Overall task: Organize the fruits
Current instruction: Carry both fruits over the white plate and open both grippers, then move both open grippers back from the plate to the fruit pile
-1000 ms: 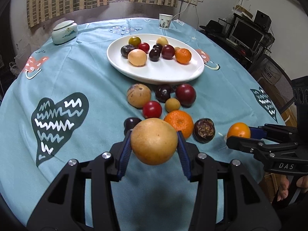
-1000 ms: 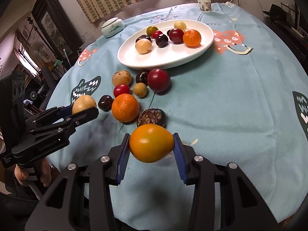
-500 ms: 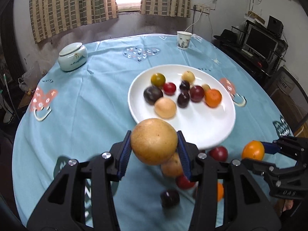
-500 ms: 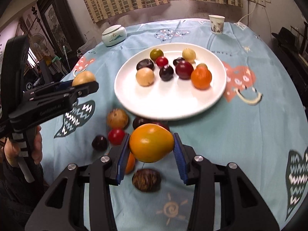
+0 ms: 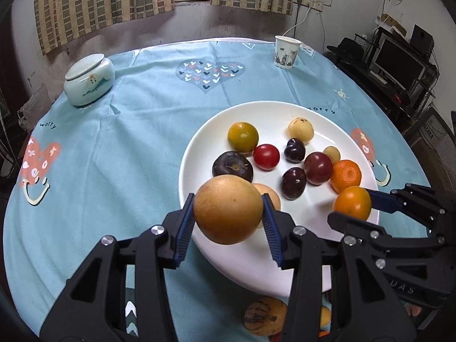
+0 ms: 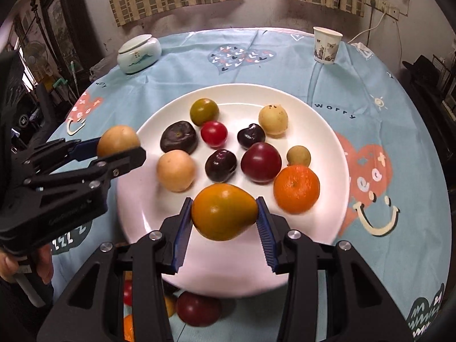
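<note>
A white plate holds several fruits, among them a tangerine, a red plum and a tan round fruit. My left gripper is shut on a big tan-brown round fruit above the plate's near-left rim. My right gripper is shut on an orange pear-shaped fruit above the plate's near side.
Loose fruits lie on the blue tablecloth below the grippers, including a striped tan one and a dark red one. A lidded ceramic jar stands far left. A paper cup stands far right.
Both grippers have moved forward with their fruits, from above the loose fruits to above the plate. The plate now fills the middle of both views.
</note>
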`<action>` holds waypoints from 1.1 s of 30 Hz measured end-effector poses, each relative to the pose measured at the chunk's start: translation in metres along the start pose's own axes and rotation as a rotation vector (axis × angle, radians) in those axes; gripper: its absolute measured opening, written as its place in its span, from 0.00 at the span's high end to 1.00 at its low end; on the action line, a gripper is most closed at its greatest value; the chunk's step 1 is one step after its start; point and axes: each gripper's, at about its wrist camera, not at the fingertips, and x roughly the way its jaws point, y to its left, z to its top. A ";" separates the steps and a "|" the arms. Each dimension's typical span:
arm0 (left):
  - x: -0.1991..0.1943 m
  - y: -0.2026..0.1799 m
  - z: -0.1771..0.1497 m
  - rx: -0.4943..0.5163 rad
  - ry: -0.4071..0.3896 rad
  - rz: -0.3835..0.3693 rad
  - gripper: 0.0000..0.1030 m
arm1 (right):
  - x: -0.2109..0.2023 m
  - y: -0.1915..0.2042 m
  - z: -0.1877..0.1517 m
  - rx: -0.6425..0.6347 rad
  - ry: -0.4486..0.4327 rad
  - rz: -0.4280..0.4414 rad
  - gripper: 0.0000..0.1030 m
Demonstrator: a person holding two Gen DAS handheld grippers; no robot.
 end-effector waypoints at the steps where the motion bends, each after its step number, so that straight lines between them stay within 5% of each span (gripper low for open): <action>1: 0.001 0.000 0.001 -0.002 0.001 -0.001 0.55 | 0.002 -0.001 0.001 0.002 0.002 0.001 0.57; 9: 0.002 0.004 0.009 -0.033 -0.004 -0.011 0.53 | 0.013 -0.005 0.005 0.033 0.037 0.012 0.53; 14: -0.028 -0.002 0.010 -0.019 -0.071 -0.009 0.43 | -0.010 -0.007 0.005 0.038 -0.019 -0.011 0.38; 18: -0.064 -0.009 0.001 -0.009 -0.121 -0.031 0.42 | -0.038 -0.009 -0.006 0.035 -0.054 -0.022 0.37; 25: -0.113 -0.019 -0.053 -0.023 -0.171 -0.050 0.39 | -0.081 -0.015 -0.049 0.091 -0.082 0.004 0.37; 33: -0.118 -0.017 -0.121 -0.063 -0.093 -0.050 0.38 | -0.103 -0.003 -0.108 0.100 -0.078 0.023 0.37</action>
